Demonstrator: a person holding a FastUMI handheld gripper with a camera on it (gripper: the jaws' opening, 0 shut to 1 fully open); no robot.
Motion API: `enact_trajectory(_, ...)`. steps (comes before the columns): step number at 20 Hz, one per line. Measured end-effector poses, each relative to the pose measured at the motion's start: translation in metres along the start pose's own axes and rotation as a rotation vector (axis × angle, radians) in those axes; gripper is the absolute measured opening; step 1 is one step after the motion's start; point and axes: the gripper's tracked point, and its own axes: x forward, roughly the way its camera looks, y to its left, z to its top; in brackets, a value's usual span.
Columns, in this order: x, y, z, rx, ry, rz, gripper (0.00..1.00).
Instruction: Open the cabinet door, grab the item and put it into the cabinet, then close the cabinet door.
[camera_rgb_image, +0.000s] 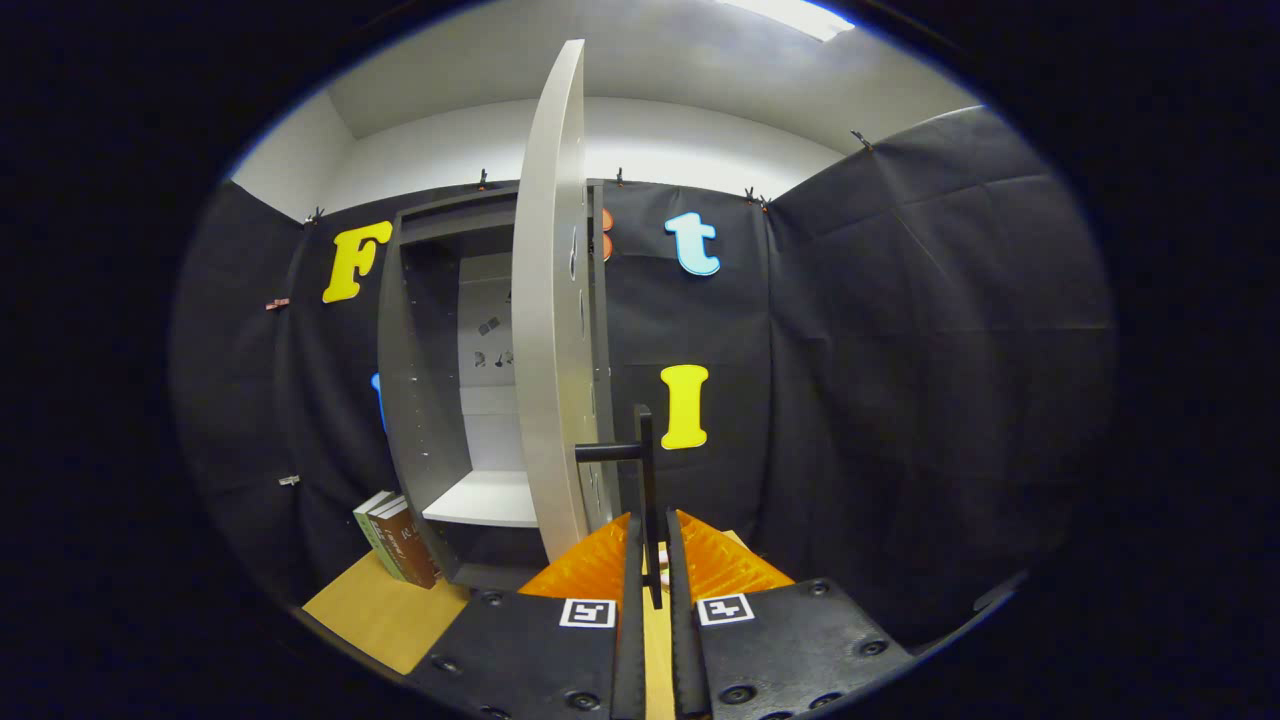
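the claw (650, 545) has its two fingers (630, 600) drawn close together around the thin dark bar of the door handle (645, 470), which stands upright in the narrow gap between them; both fingers appear to press on it. the handle's short arm runs from the bar across to the cabinet door (548, 330), just ahead of the fingertips and a little to their left. the door is pale, swung well out from the cabinet and seen nearly edge-on, rising tall straight above the claw.

beyond the door and to the left of the fingers stands the cabinet (420, 380), dark-framed, its inside open to view: a pale back panel and a white shelf (485, 500) low down, with a dark recess beneath it.

further left, leaning against the cabinet's outer side, are some books (395, 538), tilted, resting on the wooden bench (375, 615). a strip of the same bench shows between the fingers close to the camera. black cloth hangs behind and to the right of the claw.
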Motion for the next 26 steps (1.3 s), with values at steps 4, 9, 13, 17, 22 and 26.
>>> enact_trajectory(4,-0.002,0.001,-0.003,-0.007,0.002,0.033,0.15)
enact_trajectory(9,-0.007,-0.009,0.002,-0.024,-0.015,-0.01,0.15)
enact_trajectory(13,-0.027,-0.014,0.023,0.029,-0.114,-0.038,0.24)
enact_trajectory(17,-0.054,0.028,0.018,-0.029,-0.152,0.072,0.8)
enact_trajectory(22,-0.058,0.11,-0.053,0.025,0.071,0.226,0.98)
enact_trajectory(26,-0.045,0.138,-0.146,-0.019,0.268,0.225,0.98)
